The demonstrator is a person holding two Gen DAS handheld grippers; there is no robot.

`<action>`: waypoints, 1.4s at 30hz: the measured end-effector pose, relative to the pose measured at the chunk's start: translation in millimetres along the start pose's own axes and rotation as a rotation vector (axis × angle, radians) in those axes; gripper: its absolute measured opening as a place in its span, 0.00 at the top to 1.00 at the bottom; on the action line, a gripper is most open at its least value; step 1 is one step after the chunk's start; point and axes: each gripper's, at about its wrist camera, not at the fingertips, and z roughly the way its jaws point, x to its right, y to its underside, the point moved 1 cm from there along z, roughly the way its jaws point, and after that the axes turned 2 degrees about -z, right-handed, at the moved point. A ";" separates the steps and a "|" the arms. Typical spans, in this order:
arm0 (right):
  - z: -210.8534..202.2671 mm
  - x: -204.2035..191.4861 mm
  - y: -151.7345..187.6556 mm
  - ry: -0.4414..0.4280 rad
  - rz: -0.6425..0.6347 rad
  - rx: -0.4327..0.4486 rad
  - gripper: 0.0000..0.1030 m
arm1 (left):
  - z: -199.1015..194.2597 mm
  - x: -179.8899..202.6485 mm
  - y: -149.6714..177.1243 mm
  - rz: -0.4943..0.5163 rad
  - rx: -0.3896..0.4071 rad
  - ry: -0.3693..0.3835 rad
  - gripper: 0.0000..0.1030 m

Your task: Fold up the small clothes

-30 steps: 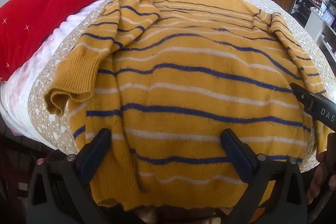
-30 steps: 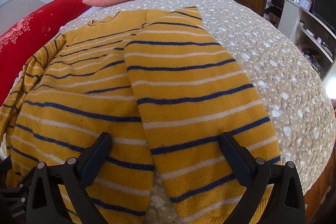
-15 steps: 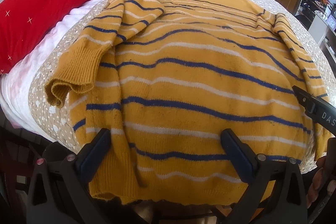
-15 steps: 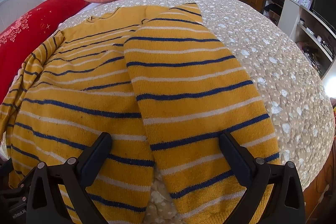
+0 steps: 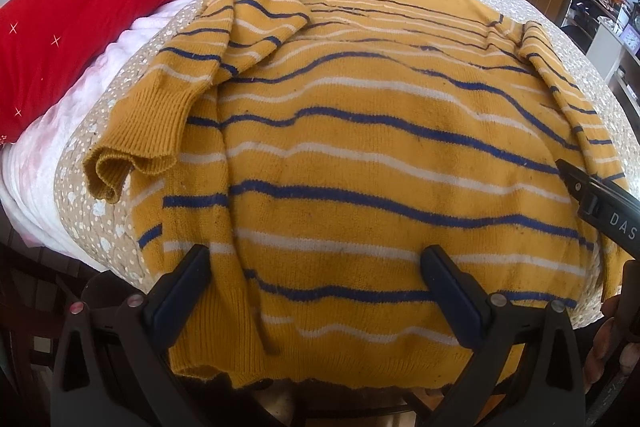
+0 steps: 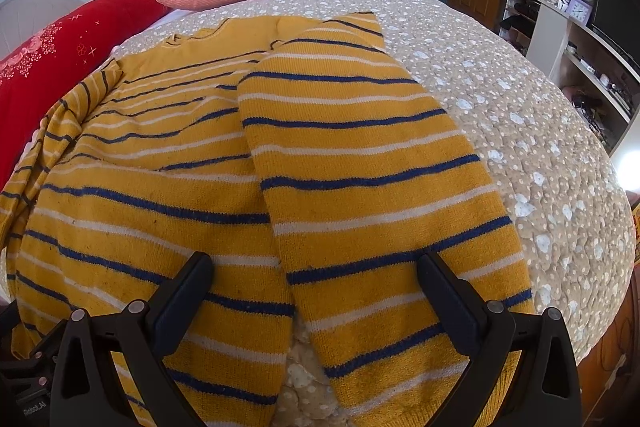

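sweater [image 5: 360, 155]: i see it flat on bed [image 6: 520, 131]; sleeves folded inward
left gripper [image 5: 316, 291]: released
right gripper [image 6: 312, 291]: released

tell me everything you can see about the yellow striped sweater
The sweater is mustard-yellow knit with thin navy and white stripes and ribbed cuffs and hem. It lies spread flat on the dotted beige bedspread, neckline toward the pillows, hem at the near bed edge. One sleeve is folded in over the body, its cuff curled; the other sleeve lies along the side. It looks worn and slightly rumpled. Neither pair of open jaws grips it.
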 end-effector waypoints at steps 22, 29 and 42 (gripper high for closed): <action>-1.0 -4.5 3.2 0.013 -0.009 0.015 0.00 | -0.8 -1.5 -0.9 0.005 0.012 -0.002 0.00; -0.7 -6.1 3.9 0.018 -0.013 0.018 0.00 | -0.6 -1.5 1.2 0.009 0.023 -0.003 0.00; -1.1 -8.0 7.1 0.020 -0.020 0.031 0.00 | -1.6 -1.7 3.6 0.017 0.045 -0.013 0.00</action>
